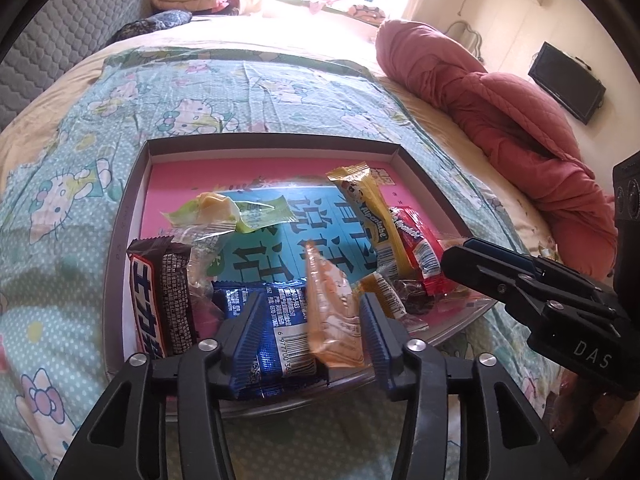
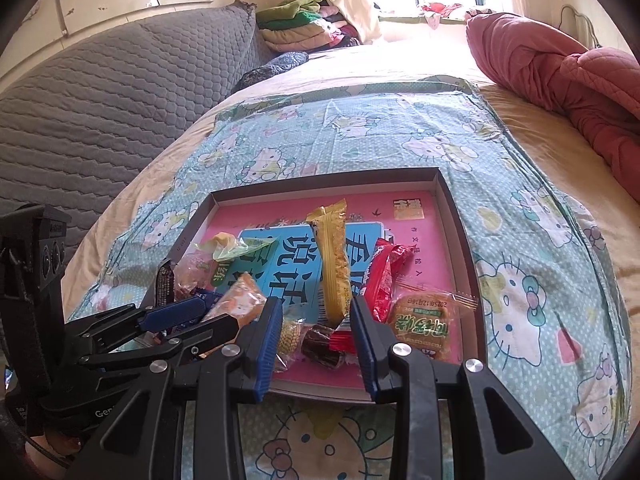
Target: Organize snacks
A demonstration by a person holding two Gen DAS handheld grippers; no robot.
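**Now both tongs hover at the tray's near edge**

Your left tongs (image 1: 308, 332) stand apart, the orange packet (image 1: 334, 312) loose between the pads, tilted over a blue packet (image 1: 276, 320). Your right tongs (image 2: 316, 336) gape too, gripping nothing, above a dark candy (image 2: 320, 346). Beyond lie the yellow bar (image 2: 332, 264), red bar (image 2: 382, 280) and round biscuit (image 2: 422, 322), all inside the tray (image 2: 460, 232) on the cat-print sheet (image 2: 400, 128)
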